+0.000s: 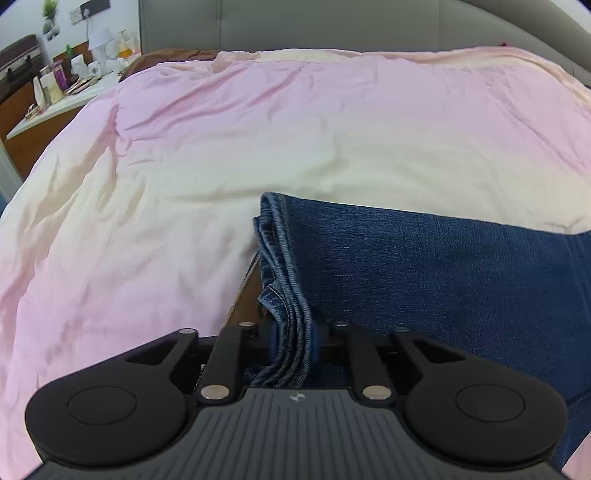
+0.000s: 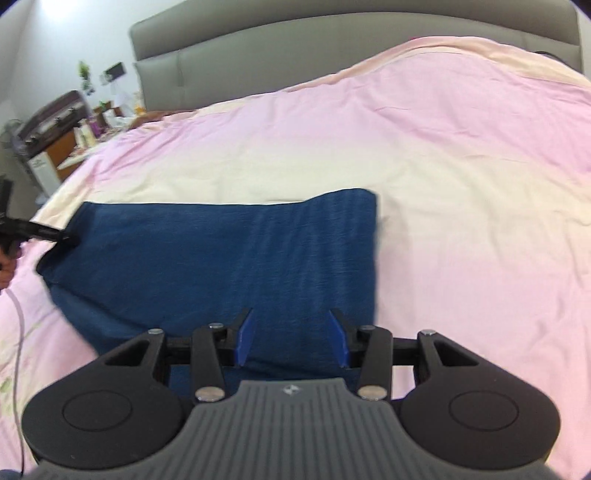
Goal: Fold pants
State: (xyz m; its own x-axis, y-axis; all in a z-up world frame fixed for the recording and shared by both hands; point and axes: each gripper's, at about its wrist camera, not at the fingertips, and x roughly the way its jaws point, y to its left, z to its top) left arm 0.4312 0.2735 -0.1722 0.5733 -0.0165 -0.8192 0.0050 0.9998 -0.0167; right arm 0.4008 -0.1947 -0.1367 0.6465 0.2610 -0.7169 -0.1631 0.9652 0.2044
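Blue denim pants (image 1: 424,266) lie folded on a pink and cream bed cover (image 1: 221,147). My left gripper (image 1: 293,343) is shut on the stacked hem edges of the pants at their left end. In the right wrist view the pants (image 2: 221,258) form a flat blue rectangle. My right gripper (image 2: 291,339) is open with blue pads, hovering over the near right part of the pants, holding nothing. The left gripper (image 2: 62,236) shows at the pants' far left corner.
A grey padded headboard (image 1: 295,26) stands at the back. A bedside table (image 1: 55,99) with bottles, cups and a lamp is at the far left. The bed cover (image 2: 461,184) spreads wide to the right. A thin white cable (image 2: 16,332) hangs at the left.
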